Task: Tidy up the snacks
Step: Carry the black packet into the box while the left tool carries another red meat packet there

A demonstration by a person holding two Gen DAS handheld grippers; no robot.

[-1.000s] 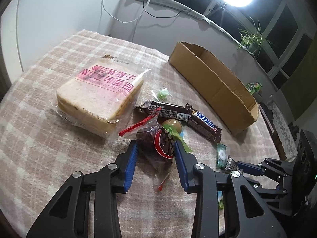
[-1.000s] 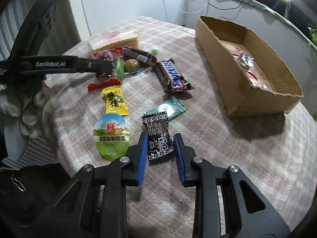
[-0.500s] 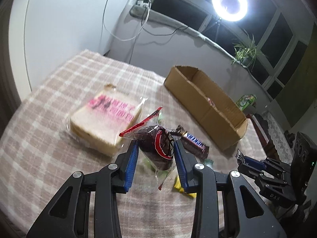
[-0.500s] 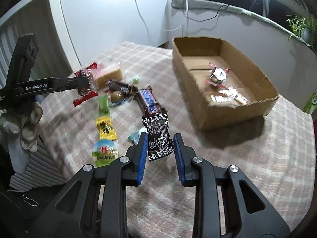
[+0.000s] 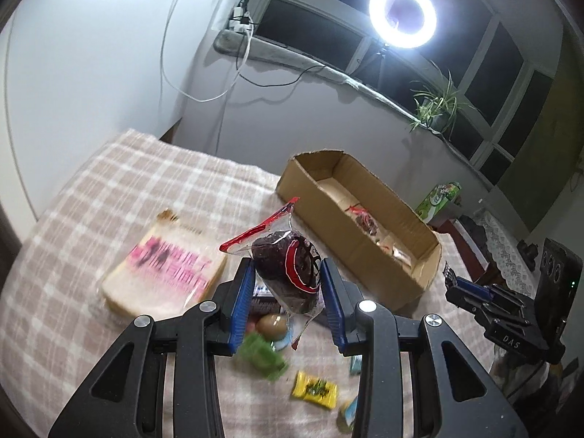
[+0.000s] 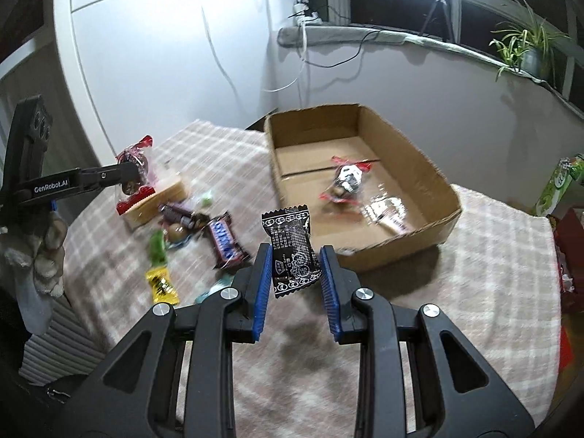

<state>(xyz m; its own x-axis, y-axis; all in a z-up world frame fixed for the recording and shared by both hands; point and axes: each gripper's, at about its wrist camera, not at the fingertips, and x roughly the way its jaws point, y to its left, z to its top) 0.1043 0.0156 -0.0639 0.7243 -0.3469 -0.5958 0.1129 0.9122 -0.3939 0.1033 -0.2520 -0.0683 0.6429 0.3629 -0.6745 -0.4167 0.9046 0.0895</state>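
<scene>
My left gripper point(image 5: 286, 273) is shut on a dark red bun in a clear wrapper with red ends point(image 5: 288, 270), held above the table. The same bun point(image 6: 135, 175) shows at the left of the right wrist view. My right gripper point(image 6: 295, 259) is shut on a small black snack packet point(image 6: 292, 252), lifted in front of the open cardboard box point(image 6: 449, 215). The box point(image 5: 303, 186) holds a red-ended wrapped snack point(image 6: 346, 179) and a shiny wrapper point(image 6: 387, 211).
On the checked tablecloth point(image 6: 492, 273) lie a wrapped sandwich point(image 5: 164, 277), a Snickers bar point(image 6: 222, 241), a dark bar point(image 6: 179, 215), a yellow candy point(image 5: 314, 390), a green packet point(image 6: 157, 248) and a brown egg-shaped sweet point(image 5: 271, 325). A gloved hand point(image 6: 40, 255) holds the left gripper.
Both grippers have risen from the table with their snacks. The box has come closer in the right wrist view, and the remaining snacks now lie lower in both views.
</scene>
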